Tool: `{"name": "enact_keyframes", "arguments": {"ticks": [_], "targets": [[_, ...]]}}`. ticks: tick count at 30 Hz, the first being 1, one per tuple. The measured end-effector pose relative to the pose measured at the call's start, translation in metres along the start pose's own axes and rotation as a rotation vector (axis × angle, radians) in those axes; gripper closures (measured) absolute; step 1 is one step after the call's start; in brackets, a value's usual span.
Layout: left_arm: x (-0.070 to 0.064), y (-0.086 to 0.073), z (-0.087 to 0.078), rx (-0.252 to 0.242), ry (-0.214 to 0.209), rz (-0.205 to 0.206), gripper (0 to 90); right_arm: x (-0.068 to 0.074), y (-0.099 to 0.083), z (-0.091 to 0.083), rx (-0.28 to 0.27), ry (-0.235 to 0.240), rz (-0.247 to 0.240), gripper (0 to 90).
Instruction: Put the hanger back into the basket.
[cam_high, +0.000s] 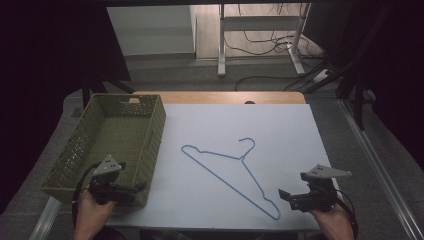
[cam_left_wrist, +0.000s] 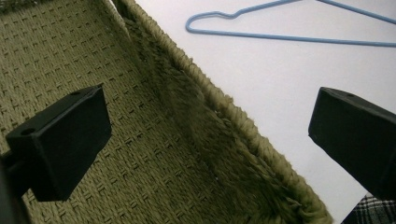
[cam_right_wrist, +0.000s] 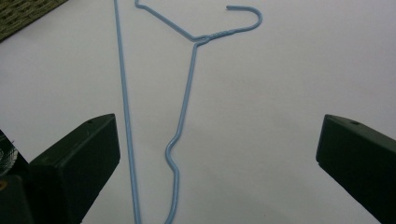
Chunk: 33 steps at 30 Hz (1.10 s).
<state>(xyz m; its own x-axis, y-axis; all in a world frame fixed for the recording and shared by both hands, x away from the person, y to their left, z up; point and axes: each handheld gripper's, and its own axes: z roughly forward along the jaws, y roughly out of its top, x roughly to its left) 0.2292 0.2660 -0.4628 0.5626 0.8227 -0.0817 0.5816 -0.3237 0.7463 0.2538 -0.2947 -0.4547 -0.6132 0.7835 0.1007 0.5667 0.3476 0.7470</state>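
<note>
Hanger (cam_high: 235, 172) lies flat on the white sheet (cam_high: 280, 130), untouched, the basket (cam_high: 157, 130) beside it empty. My left gripper (cam_high: 134, 187) and right gripper (cam_high: 285, 195) both gape, holding nothing; everything remains, I reckon.

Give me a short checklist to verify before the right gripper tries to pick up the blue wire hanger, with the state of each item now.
1. Right gripper jaws apart: ok, wide open in the right gripper view.
2. Blue wire hanger lies flat and free on the white table surface: ok, nothing rests on it.
3. Hanger wire between the right jaws: ok, its near end runs up between them.
4. Right gripper holds nothing: ok.
5. Left gripper away from the hanger: ok, it is open over the green woven basket.
6. Basket has room: ok, its visible floor is bare.
</note>
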Motion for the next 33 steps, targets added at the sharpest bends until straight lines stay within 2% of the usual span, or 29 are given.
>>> {"name": "enact_keyframes", "arguments": {"ticks": [7, 18, 25, 28, 33], "targets": [[-0.002, 0.000, 0.001, 0.001, -0.010, 0.007, 0.0, 0.001, 0.000, 0.001, 0.009, -0.015, -0.009, 0.0], [-0.002, 0.001, 0.002, 0.000, -0.015, 0.001, 0.0, 0.001, -0.001, 0.003, 0.019, -0.005, 0.005, 0.0], [0.000, 0.003, -0.001, -0.033, -0.039, -0.037, 0.0, 0.002, 0.000, 0.004, 0.010, -0.014, -0.009, 0.0], [-0.002, 0.006, -0.003, -0.041, -0.040, -0.031, 0.0, 0.003, 0.002, 0.005, 0.011, -0.022, -0.023, 0.0], [-0.009, 0.014, -0.007, -0.055, -0.053, 0.004, 0.0, 0.006, 0.007, 0.005, 0.004, -0.019, -0.034, 0.0]]}}
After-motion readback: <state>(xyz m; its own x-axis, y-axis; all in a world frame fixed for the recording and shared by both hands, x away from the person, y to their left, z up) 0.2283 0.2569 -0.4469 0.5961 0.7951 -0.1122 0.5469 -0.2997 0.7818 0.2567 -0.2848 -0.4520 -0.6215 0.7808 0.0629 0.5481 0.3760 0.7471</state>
